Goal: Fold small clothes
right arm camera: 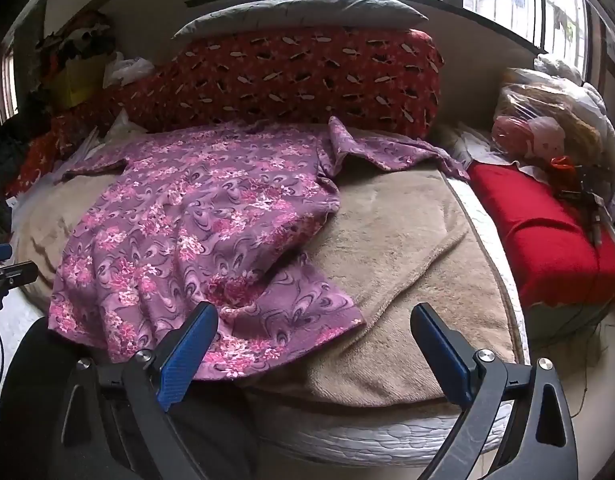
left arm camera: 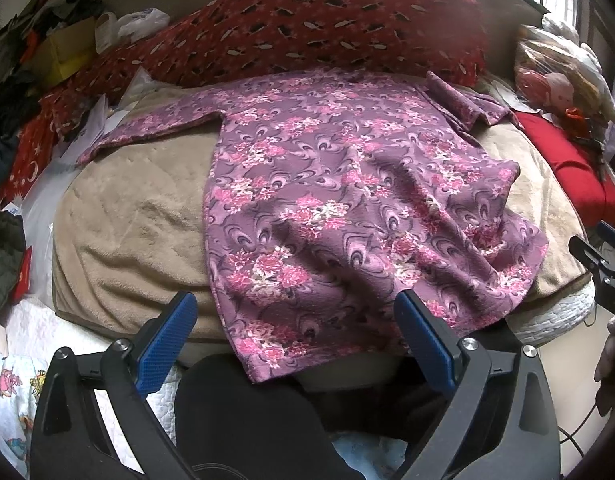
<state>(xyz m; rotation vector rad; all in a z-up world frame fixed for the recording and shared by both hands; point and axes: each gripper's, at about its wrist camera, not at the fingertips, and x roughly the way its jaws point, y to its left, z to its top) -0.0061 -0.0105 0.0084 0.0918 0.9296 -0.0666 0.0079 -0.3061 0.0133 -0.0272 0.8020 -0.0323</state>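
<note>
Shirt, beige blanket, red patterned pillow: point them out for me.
Shirt (left arm camera: 339,184), left wrist view, middle of the body.
Beige blanket (right arm camera: 403,240), right wrist view, bare right part.
Red patterned pillow (right arm camera: 307,76), right wrist view, front face.

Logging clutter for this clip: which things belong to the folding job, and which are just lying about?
Job:
- purple flowered top, spread flat on the beige blanket
- left tongs and right tongs, both open, holding nothing

Lying about:
- red patterned pillow
- grey pillow
- red cushion
- plastic bag

both wrist views low, facing shared bed (left arm camera: 127,216)
</note>
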